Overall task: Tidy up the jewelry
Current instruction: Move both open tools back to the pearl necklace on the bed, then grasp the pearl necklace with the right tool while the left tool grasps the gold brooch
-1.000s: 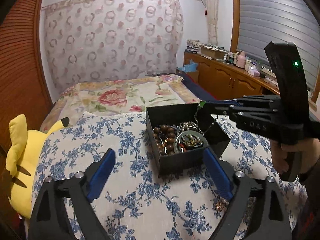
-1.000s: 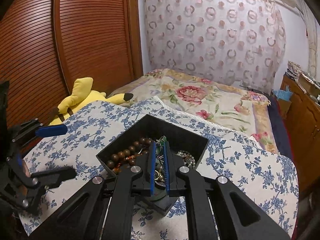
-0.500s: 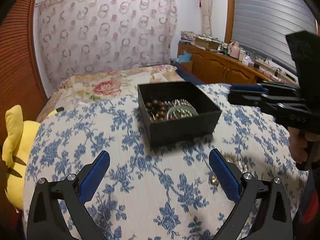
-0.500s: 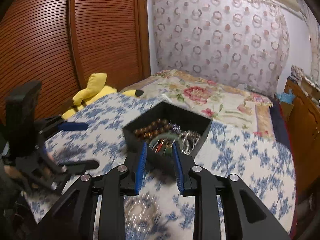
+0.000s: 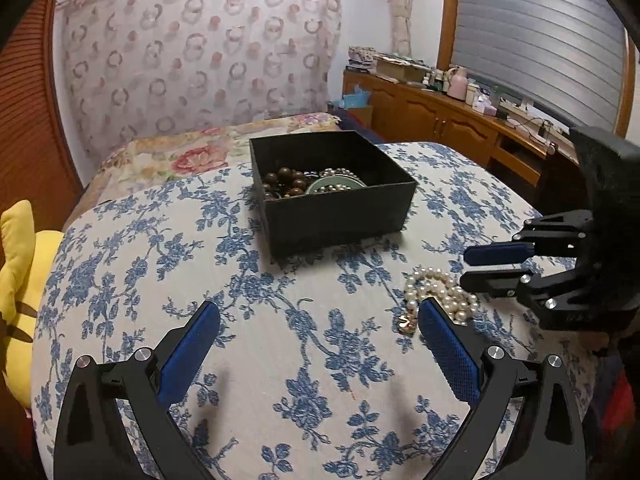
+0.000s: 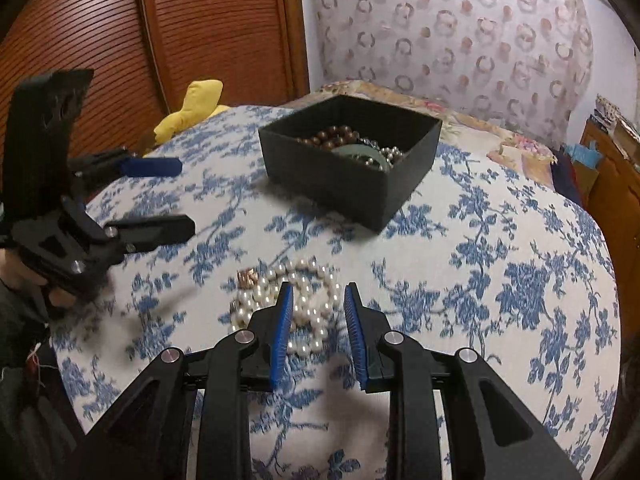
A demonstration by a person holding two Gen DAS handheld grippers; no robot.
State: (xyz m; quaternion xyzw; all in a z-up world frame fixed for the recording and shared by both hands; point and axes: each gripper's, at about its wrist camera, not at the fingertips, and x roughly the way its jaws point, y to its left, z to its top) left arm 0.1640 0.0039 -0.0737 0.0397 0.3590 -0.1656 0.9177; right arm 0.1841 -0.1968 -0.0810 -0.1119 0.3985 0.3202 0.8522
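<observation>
A black open box [image 5: 340,216] [image 6: 340,176] stands on the blue-flowered cloth and holds brown beads, a green bangle and pearl strands. A white pearl necklace [image 5: 440,292] [image 6: 288,300] with a small copper charm [image 6: 247,278] lies in a heap on the cloth in front of the box. My right gripper [image 6: 318,300] is open and empty, low over the pearls, its fingers around the near part of the heap. It shows in the left wrist view [image 5: 466,268] too. My left gripper [image 5: 316,328] [image 6: 186,196] is wide open and empty, left of the pearls.
The cloth covers a round table [image 5: 280,400] whose edges curve off on all sides. A yellow plush toy [image 5: 20,272] [image 6: 192,108] lies at the far left edge. A bed with a floral cover [image 5: 192,152] lies behind, a wooden sideboard [image 5: 440,120] to the right.
My right gripper let go of a chain over the box, opened, drew back and came down over the pearl heap. My left gripper pulled back from the box, still open.
</observation>
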